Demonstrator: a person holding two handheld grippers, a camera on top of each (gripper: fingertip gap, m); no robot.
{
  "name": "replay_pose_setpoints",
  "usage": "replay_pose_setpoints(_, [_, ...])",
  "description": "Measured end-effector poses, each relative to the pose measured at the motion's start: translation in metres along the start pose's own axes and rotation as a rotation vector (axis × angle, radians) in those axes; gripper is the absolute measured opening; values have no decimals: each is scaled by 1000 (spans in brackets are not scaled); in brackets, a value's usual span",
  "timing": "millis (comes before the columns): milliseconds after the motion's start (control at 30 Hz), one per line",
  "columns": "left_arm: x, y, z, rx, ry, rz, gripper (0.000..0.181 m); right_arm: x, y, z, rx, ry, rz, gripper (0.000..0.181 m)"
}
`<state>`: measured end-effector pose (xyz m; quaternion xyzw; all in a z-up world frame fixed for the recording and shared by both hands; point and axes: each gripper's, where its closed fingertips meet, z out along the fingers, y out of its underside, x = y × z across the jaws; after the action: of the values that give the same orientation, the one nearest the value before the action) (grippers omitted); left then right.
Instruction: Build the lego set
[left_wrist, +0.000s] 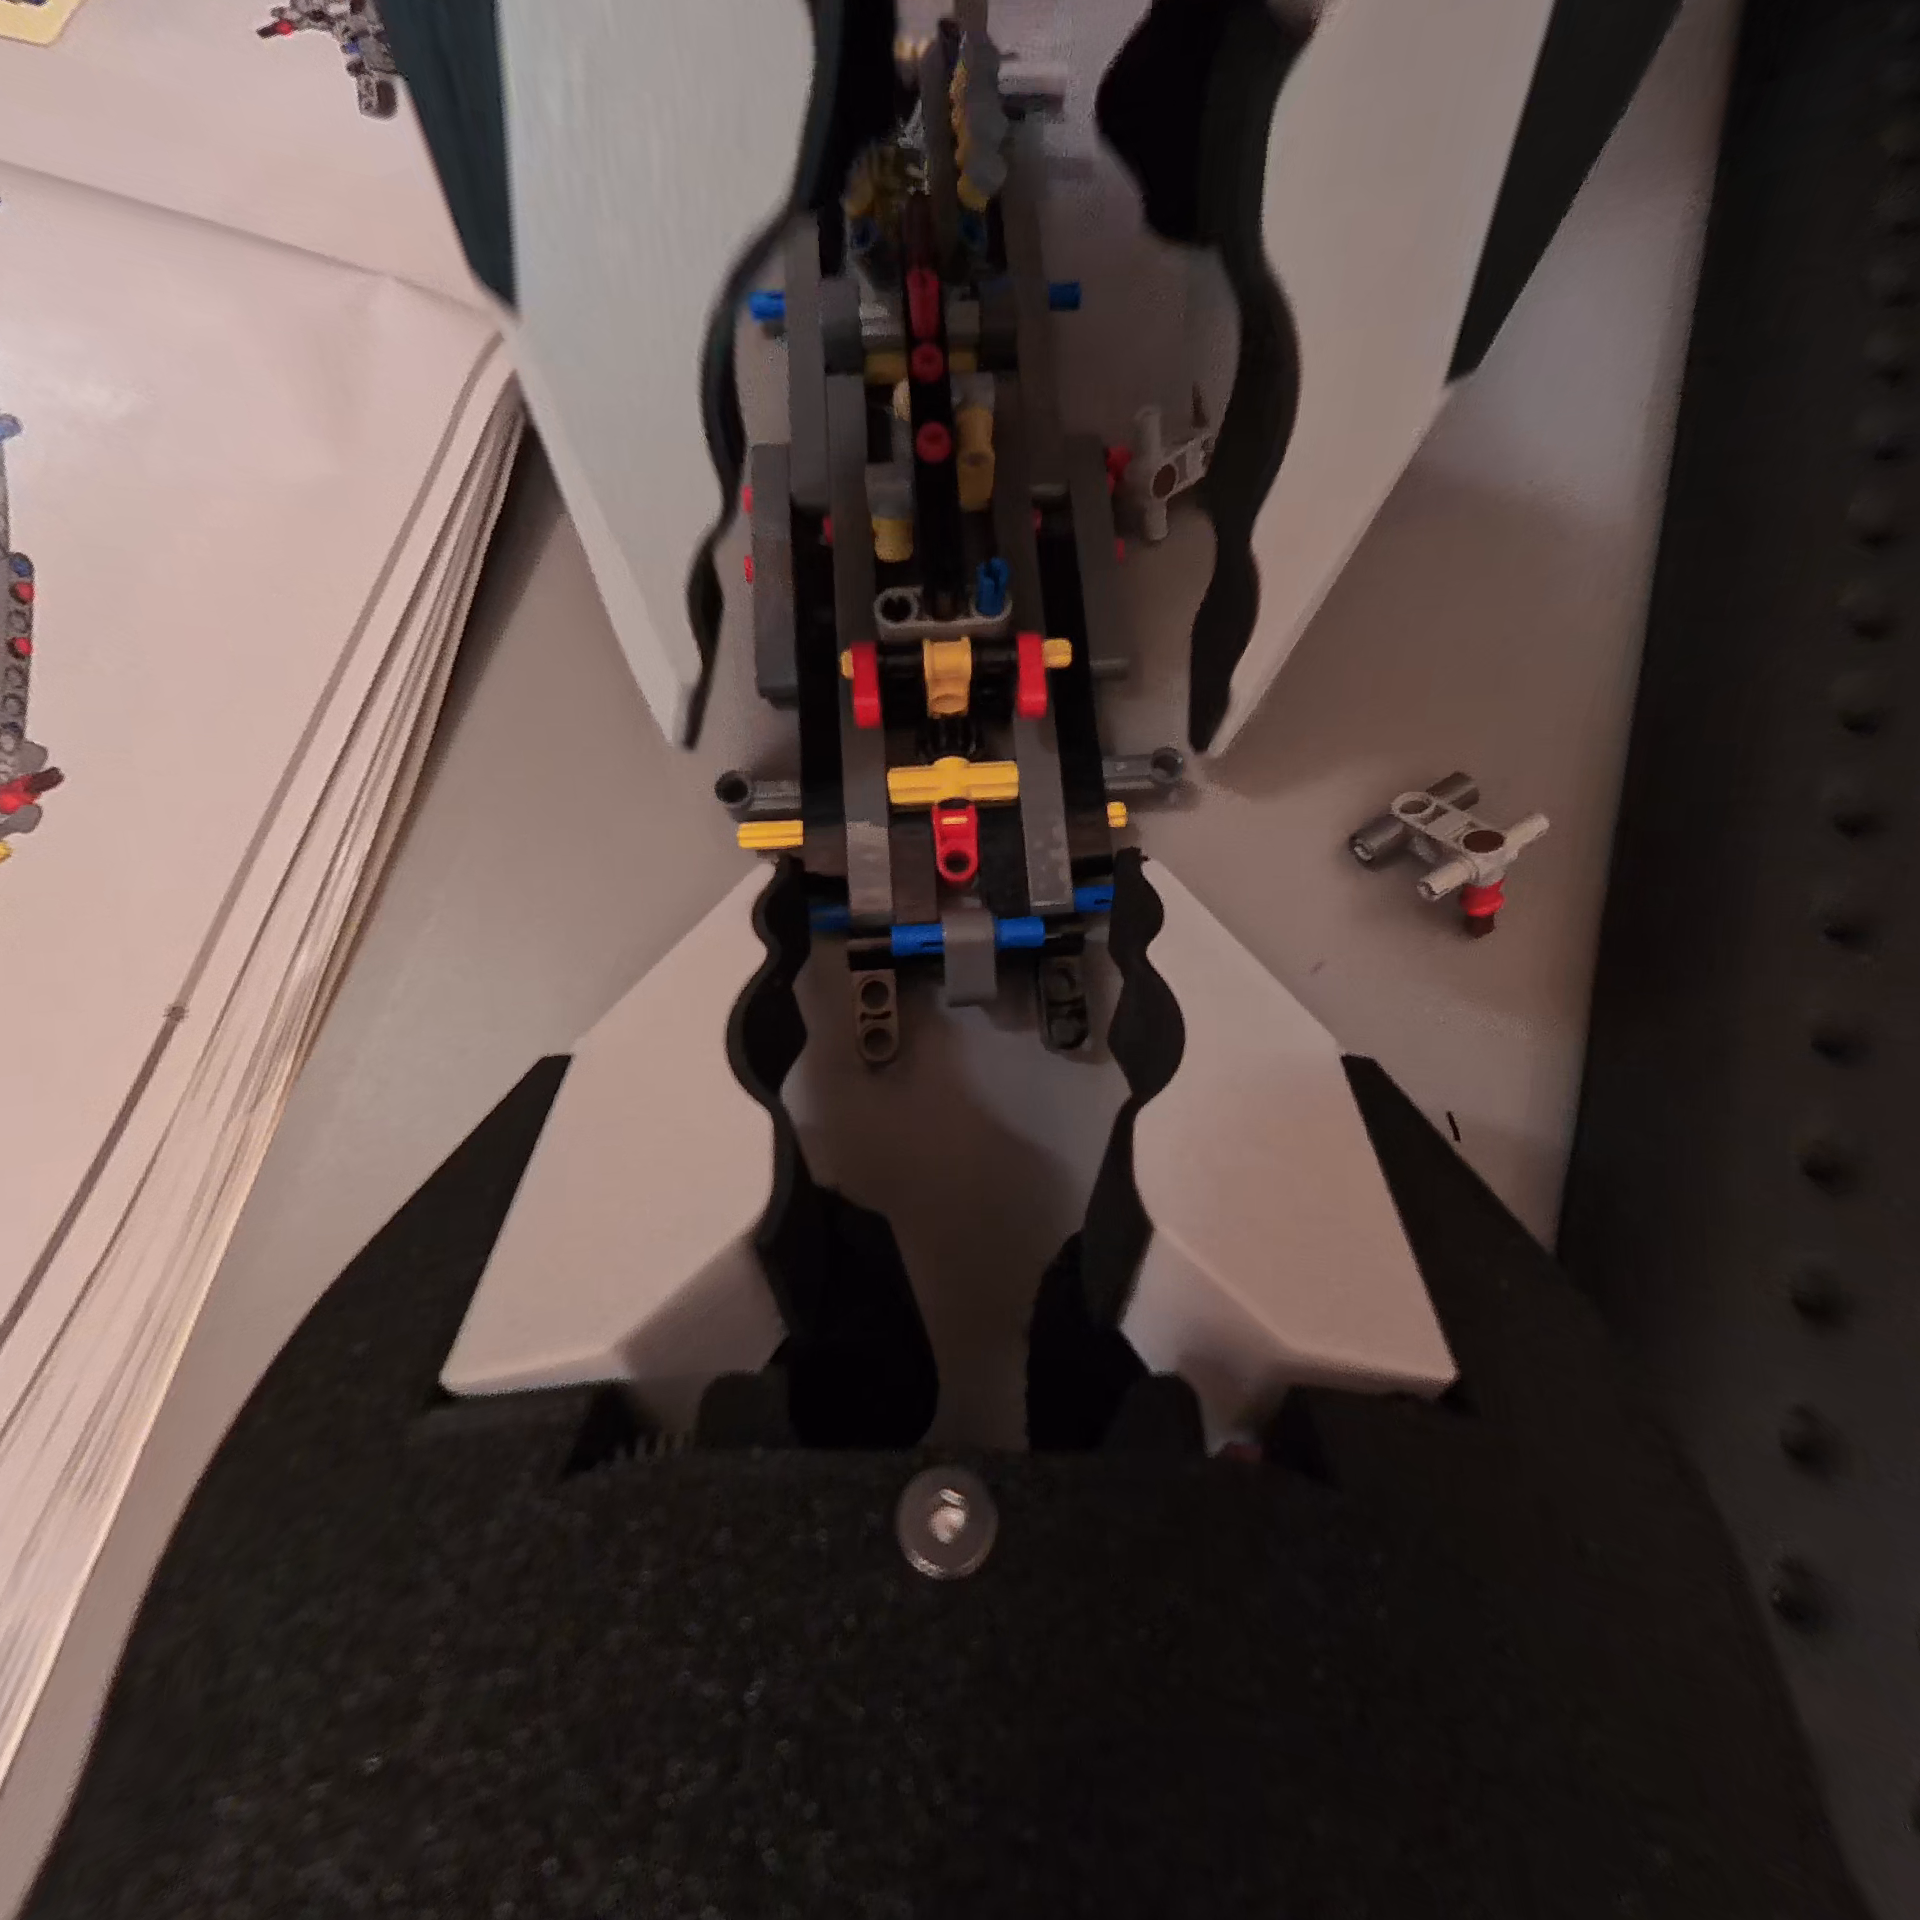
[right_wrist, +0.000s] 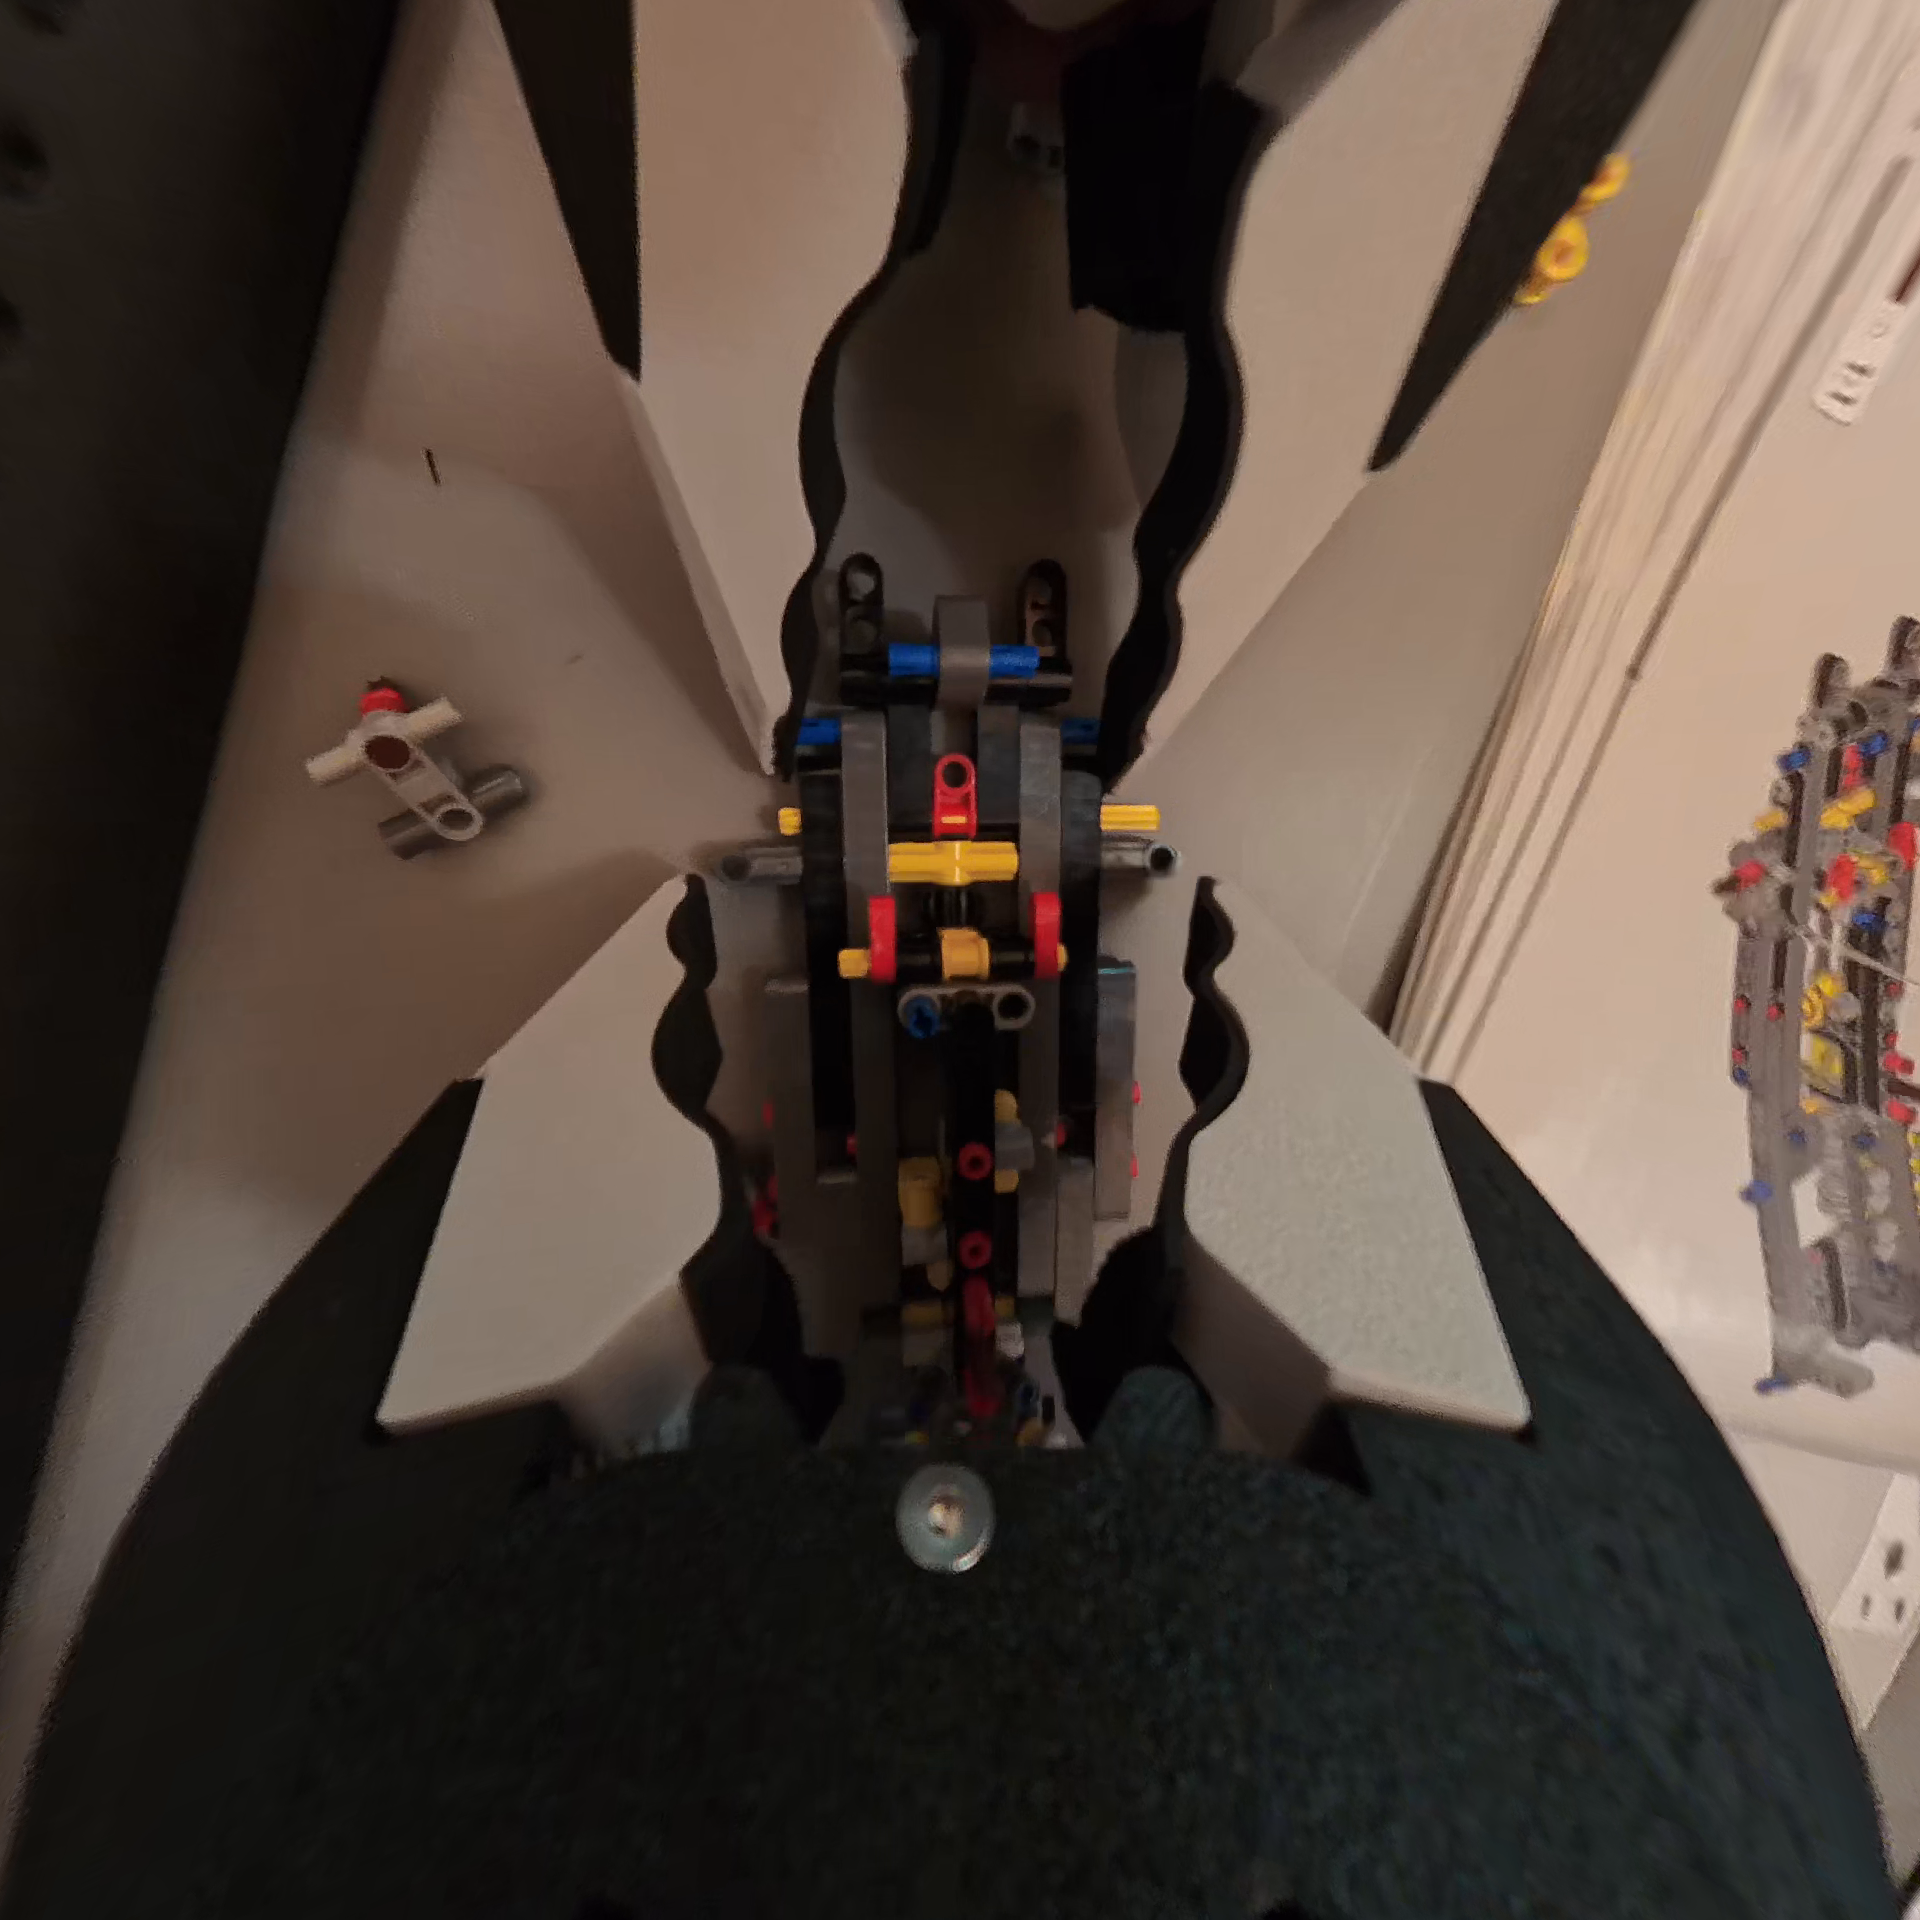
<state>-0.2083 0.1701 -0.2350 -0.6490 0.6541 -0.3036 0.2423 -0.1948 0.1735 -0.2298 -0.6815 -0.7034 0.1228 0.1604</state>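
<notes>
A long Technic assembly (left_wrist: 945, 665) of grey and black beams with red, yellow and blue pins spans between my two grippers, which face each other over the white table (left_wrist: 1340, 644). My left gripper (left_wrist: 956, 883) is shut on its near end. My right gripper (right_wrist: 945, 894) is shut on the other end of the assembly (right_wrist: 956, 935), which runs deep between its pads. Each gripper shows in the other's view, the right gripper (left_wrist: 951, 738) and the left gripper (right_wrist: 956, 758). A small grey connector piece with a red pin (left_wrist: 1455, 842) lies loose on the table; it also shows in the right wrist view (right_wrist: 416, 774).
A thick open instruction booklet (left_wrist: 208, 727) lies on one side, also in the right wrist view (right_wrist: 1714, 935). A dark studded panel (left_wrist: 1787, 935) borders the other side. Another grey connector (left_wrist: 1164, 478) sits by the assembly. A yellow piece (right_wrist: 1569, 239) lies near the booklet. Only a small space, under 4 cm, lies between the two pairs of fingers.
</notes>
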Motion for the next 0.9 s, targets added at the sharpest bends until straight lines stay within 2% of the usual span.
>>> replay_pose_setpoints(133, [1,2,-2,-4,-21,6,57,7,1,-43,166,65,201,88])
replay_pose_setpoints(267, [1,4,-4,-4,-34,1,57,-8,29,-76,345,138,529,67])
replay_pose_setpoints(367, [1,3,-3,-4,-49,9,57,-39,46,-72,443,177,765,55])
replay_pose_setpoints(400, [1,3,-3,-4,-55,11,57,-49,49,-66,457,191,822,55])
replay_pose_setpoints(467, [0,3,-3,-2,-65,9,57,-56,58,-55,463,270,917,43])
replay_pose_setpoints(567, [-1,-2,-4,21,-73,-4,57,-56,60,-42,482,322,983,34])
replay_pose_setpoints(667, [0,-7,-8,57,-73,-22,57,-53,60,-29,447,333,967,29])
replay_pose_setpoints(700, [1,-10,-10,73,-78,-25,57,-51,58,-27,441,340,946,22])
replay_pose_setpoints(733, [0,-13,-14,91,-91,-20,57,-51,58,-26,428,343,926,7])
replay_pose_setpoints(833, [8,-33,-27,193,-143,22,54,-45,56,-39,447,420,900,6])
replay_pose_setpoints(900, [29,-48,-28,262,-129,45,51,-43,37,-60,529,499,802,6])
